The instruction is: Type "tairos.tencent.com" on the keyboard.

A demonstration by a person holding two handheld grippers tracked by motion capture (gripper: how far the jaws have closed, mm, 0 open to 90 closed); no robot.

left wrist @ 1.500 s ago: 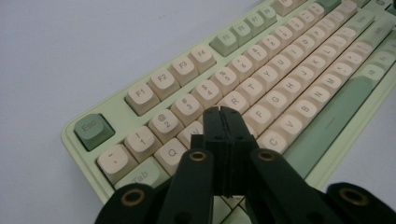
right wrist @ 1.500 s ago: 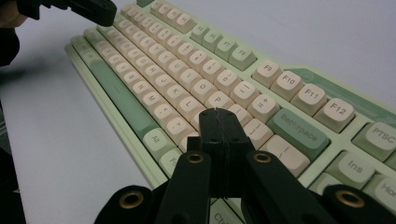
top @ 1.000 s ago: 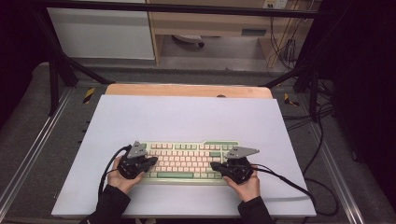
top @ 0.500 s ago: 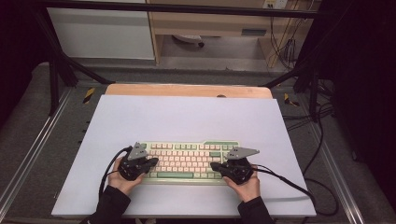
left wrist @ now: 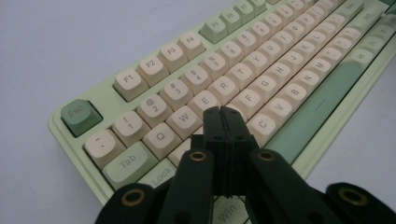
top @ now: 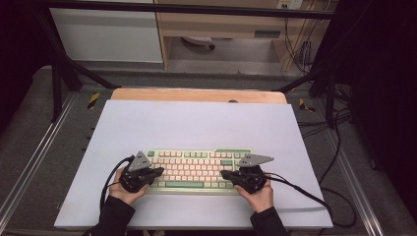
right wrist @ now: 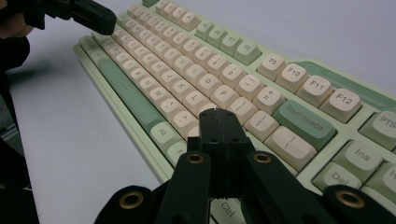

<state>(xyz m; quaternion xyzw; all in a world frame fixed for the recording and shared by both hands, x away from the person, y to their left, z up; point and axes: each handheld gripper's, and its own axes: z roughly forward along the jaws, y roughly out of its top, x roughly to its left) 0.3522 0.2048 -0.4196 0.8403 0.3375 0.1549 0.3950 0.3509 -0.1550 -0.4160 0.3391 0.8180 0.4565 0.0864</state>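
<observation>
A green and cream keyboard [top: 196, 168] lies flat on the white table [top: 196, 123], near its front edge. The left gripper [left wrist: 221, 112] sits over the keys by D, jaws pressed together, holding nothing. The right gripper [right wrist: 219, 113], likewise closed and empty, sits over the keys near Enter.

The pale-green plastic keyboard [top: 196, 168] with cream and green matt keycaps is lying on the smooth, matt white desk [top: 196, 123]. The black matt plastic left claw [left wrist: 223, 112] and right claw [right wrist: 219, 113] are showing brass-coloured metal rivets.
</observation>
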